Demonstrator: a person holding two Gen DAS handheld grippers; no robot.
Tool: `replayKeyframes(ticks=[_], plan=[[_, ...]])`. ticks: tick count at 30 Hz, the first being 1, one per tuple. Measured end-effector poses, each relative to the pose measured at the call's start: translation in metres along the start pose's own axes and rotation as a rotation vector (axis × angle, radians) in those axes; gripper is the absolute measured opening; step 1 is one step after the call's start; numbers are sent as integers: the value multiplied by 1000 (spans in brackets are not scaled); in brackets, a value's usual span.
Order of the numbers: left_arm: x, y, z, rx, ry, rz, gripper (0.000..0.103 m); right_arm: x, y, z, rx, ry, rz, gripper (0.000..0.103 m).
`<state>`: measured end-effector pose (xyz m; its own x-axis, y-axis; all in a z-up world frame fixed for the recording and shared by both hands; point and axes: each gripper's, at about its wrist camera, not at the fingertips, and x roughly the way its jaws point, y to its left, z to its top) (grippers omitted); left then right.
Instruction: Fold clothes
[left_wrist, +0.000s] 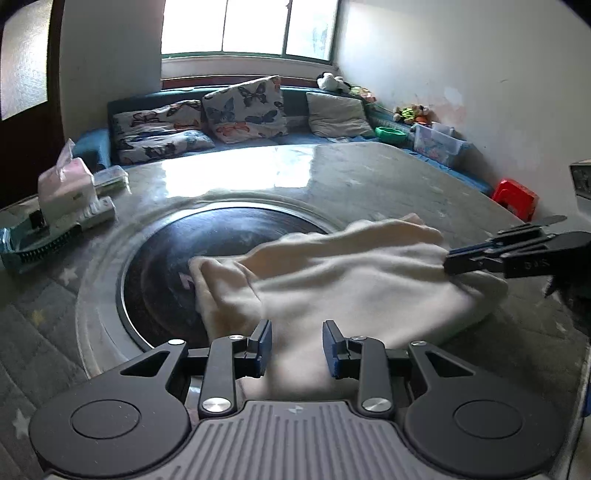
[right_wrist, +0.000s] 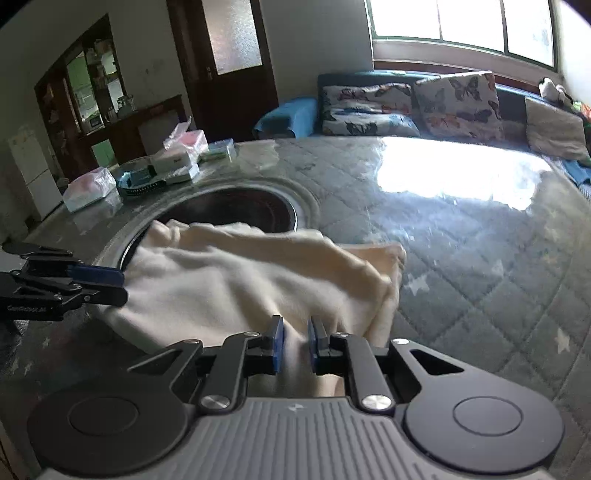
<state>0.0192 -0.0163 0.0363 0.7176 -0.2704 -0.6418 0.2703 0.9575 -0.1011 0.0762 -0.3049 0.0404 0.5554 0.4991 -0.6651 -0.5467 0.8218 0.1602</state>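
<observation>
A cream cloth (left_wrist: 354, 291) lies rumpled and partly folded on the grey quilted table (left_wrist: 388, 177), its far edge over a dark round inset (left_wrist: 162, 269). My left gripper (left_wrist: 295, 347) is over the cloth's near edge with its blue pads apart; cloth shows in the gap, and the pads do not press it. In the right wrist view this gripper (right_wrist: 120, 286) reaches in at the cloth's left edge. My right gripper (right_wrist: 295, 343) has its pads close together with a ridge of the cloth (right_wrist: 236, 284) pinched between them. It enters the left wrist view from the right (left_wrist: 448, 264).
Tissue packs (left_wrist: 66, 188), small boxes and a dark comb-like item (left_wrist: 48, 251) crowd the table's far left. A blue sofa with butterfly cushions (left_wrist: 243, 110) runs behind the table under the window. A red stool (left_wrist: 515, 195) stands at the right.
</observation>
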Motion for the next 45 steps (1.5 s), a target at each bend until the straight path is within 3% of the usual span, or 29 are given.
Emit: replayKeyframes(ticks=[8,15,25,29,31,34,36,39,43,45], plan=[[25,28,8,-68,40,75,35,25,-5,11,-10,14,-32,15],[25,22,18,-46,24,58,33,29,-7,27,2,-10,-49,15],[35,12,39,-31,10,52,35,71,-11,48,-22,29,-81,15],[36,21,33,-9,31,131,35,75,-13,50,-19,31,-79,15],[39,31,31,-40,56,172,35,75,-13,51,-20,34,-80,16],[32,37,33,-75,32,199,35,72,-14,52,-14,21,-79,17],[24,32,40,-68,-11,197,35,69,-14,53,-12,12,-77,18],[21,19,50,-51,-39,118,35,67,-10,57,-25,0,-59,18],[41,1,59,-14,-11,19,35,73,-1,62,-53,10,-38,20],[56,-3,62,1,17,16,34,78,2,63,-65,15,-41,20]])
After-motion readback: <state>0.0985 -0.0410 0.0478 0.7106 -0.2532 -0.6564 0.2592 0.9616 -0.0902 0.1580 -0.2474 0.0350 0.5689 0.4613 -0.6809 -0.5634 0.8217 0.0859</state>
